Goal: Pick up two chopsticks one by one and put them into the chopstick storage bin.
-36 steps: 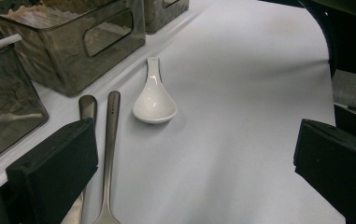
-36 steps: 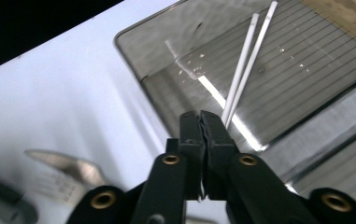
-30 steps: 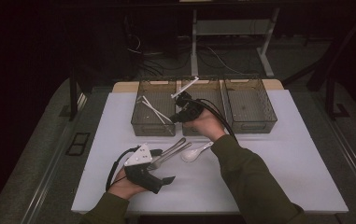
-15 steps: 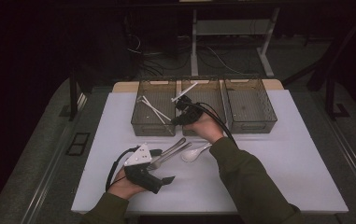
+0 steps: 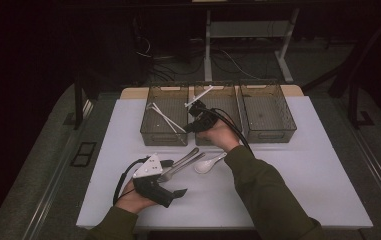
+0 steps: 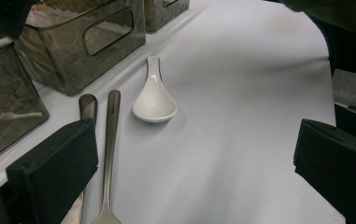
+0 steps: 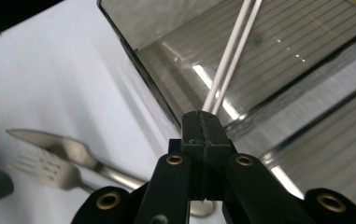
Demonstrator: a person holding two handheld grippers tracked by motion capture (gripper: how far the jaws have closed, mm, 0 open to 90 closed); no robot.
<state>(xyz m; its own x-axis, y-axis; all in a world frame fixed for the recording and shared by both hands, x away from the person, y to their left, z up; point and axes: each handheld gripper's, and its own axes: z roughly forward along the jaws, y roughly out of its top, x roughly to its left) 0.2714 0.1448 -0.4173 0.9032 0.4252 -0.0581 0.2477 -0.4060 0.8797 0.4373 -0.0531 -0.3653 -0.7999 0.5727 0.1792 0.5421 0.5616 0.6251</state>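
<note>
Chopsticks (image 7: 231,51) pinched in right gripper (image 7: 202,122) over bin (image 5: 164,131), for sorting; left gripper (image 6: 194,154) wide, idle.

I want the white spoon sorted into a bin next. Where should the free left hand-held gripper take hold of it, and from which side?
Grip the white spoon by its short handle, probably from above, jaws across its narrow width. It lies flat, bowl up, handle pointing toward the bins; the rounded bowl looks too wide and slippery. The left hand-held gripper stands open before it.
</note>
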